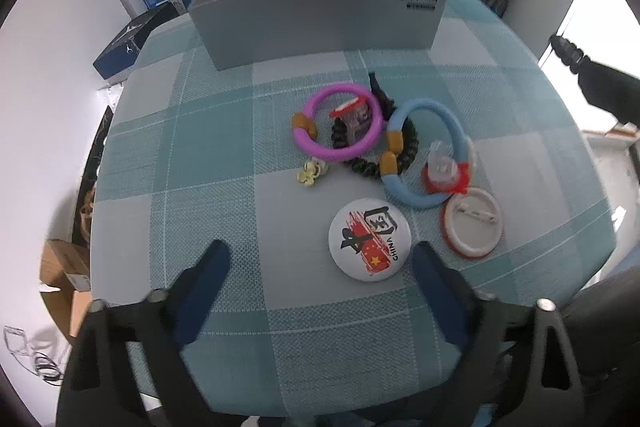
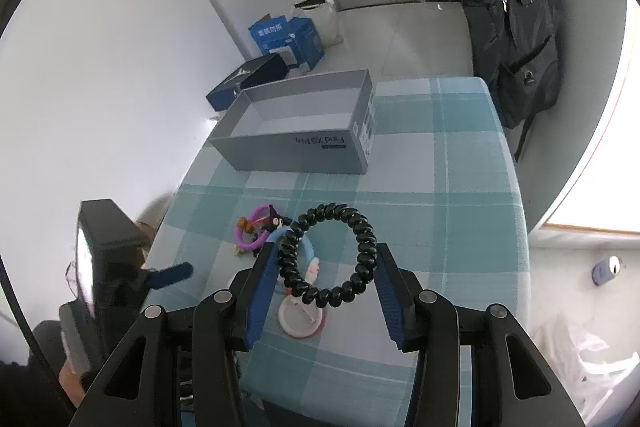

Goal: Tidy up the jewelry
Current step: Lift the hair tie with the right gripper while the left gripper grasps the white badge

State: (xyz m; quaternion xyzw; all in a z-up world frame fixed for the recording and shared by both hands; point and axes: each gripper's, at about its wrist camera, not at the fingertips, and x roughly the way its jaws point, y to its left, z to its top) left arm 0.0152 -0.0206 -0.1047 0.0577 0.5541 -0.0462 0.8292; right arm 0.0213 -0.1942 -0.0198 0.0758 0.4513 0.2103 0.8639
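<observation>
Black spiral hair tie [image 2: 328, 255] held in right gripper [image 2: 326, 259] — left gripper [image 1: 320, 259] wide, above checked tablecloth [image 1: 200, 147].

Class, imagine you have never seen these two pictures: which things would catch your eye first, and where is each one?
In the right wrist view, a black spiral hair tie stretched between the right gripper fingers, above the checked tablecloth. In the left wrist view, the purple bracelet and blue bracelet mid-table, with the white CHINA badge just ahead of the open left gripper. Behind stands an open grey box.
</observation>
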